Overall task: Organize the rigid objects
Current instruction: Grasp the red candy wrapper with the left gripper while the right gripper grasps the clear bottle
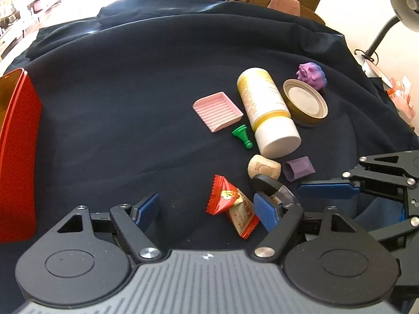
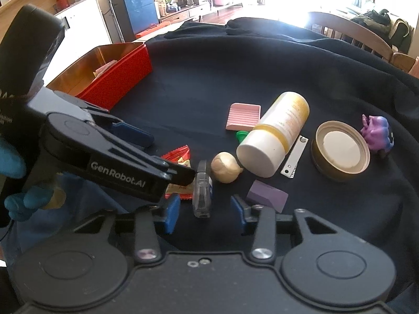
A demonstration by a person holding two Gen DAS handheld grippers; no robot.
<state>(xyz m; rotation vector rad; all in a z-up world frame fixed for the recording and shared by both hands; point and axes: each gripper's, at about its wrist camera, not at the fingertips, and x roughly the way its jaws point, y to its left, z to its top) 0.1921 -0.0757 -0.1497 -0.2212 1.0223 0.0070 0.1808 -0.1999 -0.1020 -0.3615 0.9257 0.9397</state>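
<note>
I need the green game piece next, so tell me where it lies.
The green pawn lies on its side on the dark cloth, mid-right in the left wrist view, between the pink ridged tray and the white-capped bottle.

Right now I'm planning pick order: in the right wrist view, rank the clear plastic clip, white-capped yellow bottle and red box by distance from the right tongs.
1. Clear plastic clip, between the right tongs.
2. White-capped yellow bottle, middle right.
3. Red box, far left.
</note>
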